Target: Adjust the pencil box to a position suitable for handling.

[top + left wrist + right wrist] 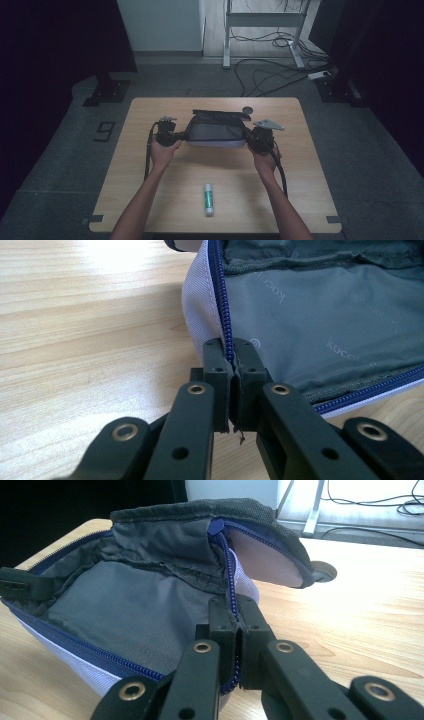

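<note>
My high view looks forward and down over the whole table (150,150). Both gripper views sit close along their jaws, facing the open pouch (320,315) from opposite ends.

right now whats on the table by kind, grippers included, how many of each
pouch, unzipped, each end pinched by a gripper: 1
glue stick, lying near the front edge: 1
grippers, left gripper and right gripper, both shut on the pouch's zip edge: 2
small round grey thing behind the pouch, too small to tell what: 1
total: 5
</note>
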A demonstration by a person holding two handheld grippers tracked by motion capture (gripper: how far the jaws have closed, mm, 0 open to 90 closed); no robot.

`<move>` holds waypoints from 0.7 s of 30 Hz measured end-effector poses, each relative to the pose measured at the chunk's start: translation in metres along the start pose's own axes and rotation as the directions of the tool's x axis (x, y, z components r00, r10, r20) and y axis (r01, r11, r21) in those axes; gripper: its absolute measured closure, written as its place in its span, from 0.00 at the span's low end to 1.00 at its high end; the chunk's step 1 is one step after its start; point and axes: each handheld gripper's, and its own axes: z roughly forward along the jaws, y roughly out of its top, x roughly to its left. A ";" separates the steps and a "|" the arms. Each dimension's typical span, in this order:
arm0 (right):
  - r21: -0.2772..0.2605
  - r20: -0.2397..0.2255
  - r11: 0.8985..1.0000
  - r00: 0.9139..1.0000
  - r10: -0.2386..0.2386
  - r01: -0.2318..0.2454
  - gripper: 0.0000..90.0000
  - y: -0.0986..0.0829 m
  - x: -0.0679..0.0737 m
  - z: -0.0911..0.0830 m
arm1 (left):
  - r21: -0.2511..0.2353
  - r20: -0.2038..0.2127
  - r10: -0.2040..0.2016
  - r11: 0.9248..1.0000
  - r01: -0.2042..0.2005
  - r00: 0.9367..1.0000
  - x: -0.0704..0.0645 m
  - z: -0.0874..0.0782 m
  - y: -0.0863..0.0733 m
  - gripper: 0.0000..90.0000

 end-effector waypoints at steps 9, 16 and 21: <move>-0.017 -0.024 1.000 1.000 -0.001 0.001 0.96 -0.007 0.007 -0.009 | 0.006 0.018 -0.001 1.000 0.001 1.000 0.001 -0.007 -0.014 0.96; -0.027 -0.036 1.000 0.999 -0.011 0.010 0.96 -0.008 0.013 -0.014 | 0.001 0.027 0.002 1.000 -0.002 1.000 0.001 -0.011 -0.020 0.96; -0.032 -0.048 0.999 0.999 -0.008 0.006 0.96 -0.013 0.014 -0.018 | -0.006 0.033 0.013 1.000 -0.012 0.999 -0.001 -0.017 -0.023 0.96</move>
